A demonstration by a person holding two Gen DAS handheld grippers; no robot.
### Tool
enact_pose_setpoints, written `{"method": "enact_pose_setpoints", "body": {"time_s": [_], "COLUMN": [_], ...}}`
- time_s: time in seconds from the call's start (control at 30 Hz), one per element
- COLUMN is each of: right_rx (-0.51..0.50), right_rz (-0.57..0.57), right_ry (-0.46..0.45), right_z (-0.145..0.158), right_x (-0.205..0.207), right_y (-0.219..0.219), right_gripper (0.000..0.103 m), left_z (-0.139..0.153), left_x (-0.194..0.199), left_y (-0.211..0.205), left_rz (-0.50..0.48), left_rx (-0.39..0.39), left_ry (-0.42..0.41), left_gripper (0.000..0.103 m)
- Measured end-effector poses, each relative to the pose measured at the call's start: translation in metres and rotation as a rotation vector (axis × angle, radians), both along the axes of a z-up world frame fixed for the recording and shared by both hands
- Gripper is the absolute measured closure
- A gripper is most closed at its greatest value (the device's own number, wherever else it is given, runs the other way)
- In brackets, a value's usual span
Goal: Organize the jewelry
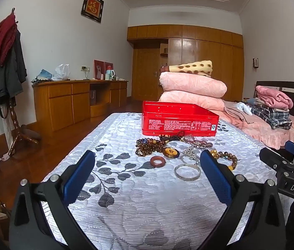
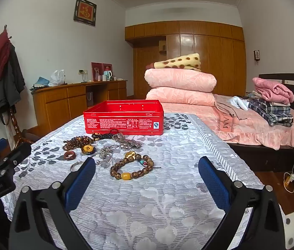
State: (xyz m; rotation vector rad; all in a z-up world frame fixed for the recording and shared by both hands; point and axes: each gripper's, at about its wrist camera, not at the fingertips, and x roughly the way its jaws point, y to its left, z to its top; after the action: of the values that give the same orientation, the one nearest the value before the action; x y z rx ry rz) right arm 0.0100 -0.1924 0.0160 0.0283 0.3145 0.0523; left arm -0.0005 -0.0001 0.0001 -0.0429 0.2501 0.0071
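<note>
An open red tin box (image 1: 179, 120) (image 2: 125, 119) stands on the quilted table cover. In front of it lies a jewelry pile: brown bead bracelets (image 1: 149, 146) (image 2: 78, 141), a red-brown ring (image 1: 157, 161) (image 2: 69, 155), an amber pendant (image 1: 170, 152) (image 2: 88, 149), a silver chain (image 1: 189, 153) (image 2: 105, 152), a silver bangle (image 1: 187, 172) (image 2: 77, 164) and a large beaded bracelet (image 1: 227, 158) (image 2: 132, 167). My left gripper (image 1: 147, 176) is open and empty, short of the pile. My right gripper (image 2: 147, 179) is open and empty, just short of the large bracelet.
The table's left edge drops to a wooden floor (image 1: 32, 164). A bed with folded pink quilts (image 1: 192, 87) (image 2: 180, 85) lies behind and right. A wooden sideboard (image 1: 74, 100) and a coat rack (image 1: 5, 62) stand at the left wall.
</note>
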Motion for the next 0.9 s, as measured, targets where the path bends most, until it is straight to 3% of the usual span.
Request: {"method": "enact_pose_setpoints", "body": {"time_s": [0.9], "right_rx": [0.006], "right_rz": [0.0], "right_ry": [0.004], "right_z": [-0.0008], "right_x": [0.0015], "right_y": [-0.0009], "right_gripper": [0.006], "left_z": [0.0007], "left_x": [0.0018], "left_y": [0.0005], "left_rz": [0.003], "left_rx": [-0.001], "left_ry": [0.006], "left_gripper": [0.005]}}
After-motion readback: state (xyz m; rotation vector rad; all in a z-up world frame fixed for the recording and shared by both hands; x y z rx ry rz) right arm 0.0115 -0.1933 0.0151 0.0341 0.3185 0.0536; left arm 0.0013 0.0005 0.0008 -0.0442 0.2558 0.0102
